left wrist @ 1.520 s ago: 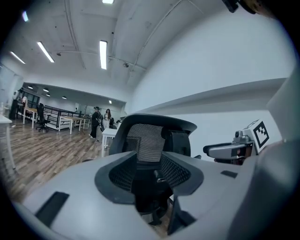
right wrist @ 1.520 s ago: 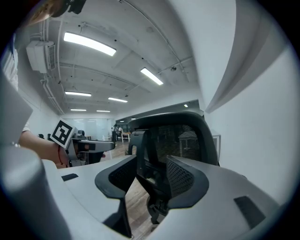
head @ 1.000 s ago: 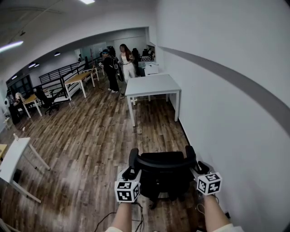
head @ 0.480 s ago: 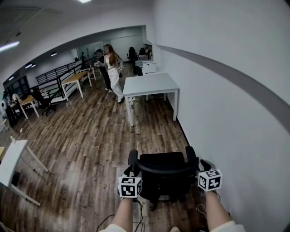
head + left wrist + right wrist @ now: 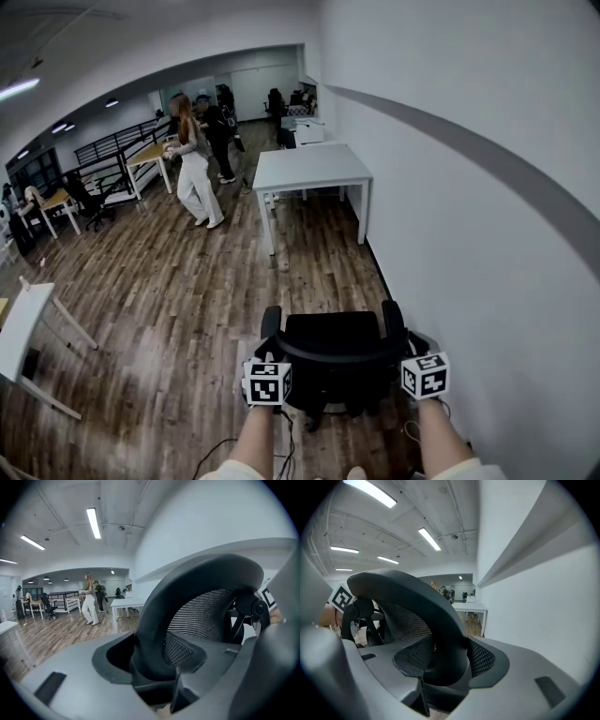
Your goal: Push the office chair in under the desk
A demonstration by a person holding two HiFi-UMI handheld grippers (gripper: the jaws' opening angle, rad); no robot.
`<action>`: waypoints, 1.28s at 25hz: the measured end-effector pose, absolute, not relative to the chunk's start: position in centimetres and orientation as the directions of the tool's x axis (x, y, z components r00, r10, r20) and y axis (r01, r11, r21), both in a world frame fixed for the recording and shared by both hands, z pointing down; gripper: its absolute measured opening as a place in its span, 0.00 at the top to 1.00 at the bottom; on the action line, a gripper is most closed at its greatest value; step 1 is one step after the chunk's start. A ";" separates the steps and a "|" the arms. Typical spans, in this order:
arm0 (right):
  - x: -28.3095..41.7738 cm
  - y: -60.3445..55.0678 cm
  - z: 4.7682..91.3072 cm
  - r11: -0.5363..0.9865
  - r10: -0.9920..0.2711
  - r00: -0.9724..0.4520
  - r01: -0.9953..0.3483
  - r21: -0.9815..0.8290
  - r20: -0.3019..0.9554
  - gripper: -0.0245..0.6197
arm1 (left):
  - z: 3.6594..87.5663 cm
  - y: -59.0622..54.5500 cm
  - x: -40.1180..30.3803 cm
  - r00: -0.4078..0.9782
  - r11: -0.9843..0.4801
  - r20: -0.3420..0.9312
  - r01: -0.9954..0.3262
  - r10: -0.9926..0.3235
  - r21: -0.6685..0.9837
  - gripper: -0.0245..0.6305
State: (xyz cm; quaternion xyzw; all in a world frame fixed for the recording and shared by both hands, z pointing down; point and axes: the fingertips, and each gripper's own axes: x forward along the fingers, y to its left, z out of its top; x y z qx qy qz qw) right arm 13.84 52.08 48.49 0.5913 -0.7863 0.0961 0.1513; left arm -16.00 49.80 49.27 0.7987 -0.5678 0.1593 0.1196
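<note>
Black mesh office chair [image 5: 336, 361] stands at the lower centre of the head view, beside the white wall [image 5: 450, 234] and well short of the white desk [image 5: 309, 169] farther up the frame. The left gripper [image 5: 268, 349] and the right gripper [image 5: 410, 344] each clamp one side of its back rim, as before. The person in white [image 5: 192, 173] has walked from beside the desk toward the upper left.

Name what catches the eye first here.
The black office chair sits bottom centre on the wood floor, its backrest rim clamped in the jaws of the left gripper and right gripper. Ahead, a white desk stands beside the right-hand wall, and a person in white trousers is mid-step left of it.
</note>
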 end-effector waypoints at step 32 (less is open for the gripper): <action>15.6 45.8 48.5 0.315 -0.890 -0.282 -0.948 0.036 0.360 0.61 | 49.2 44.3 -14.4 0.260 -0.291 0.397 -0.957 -0.880 -0.018 0.67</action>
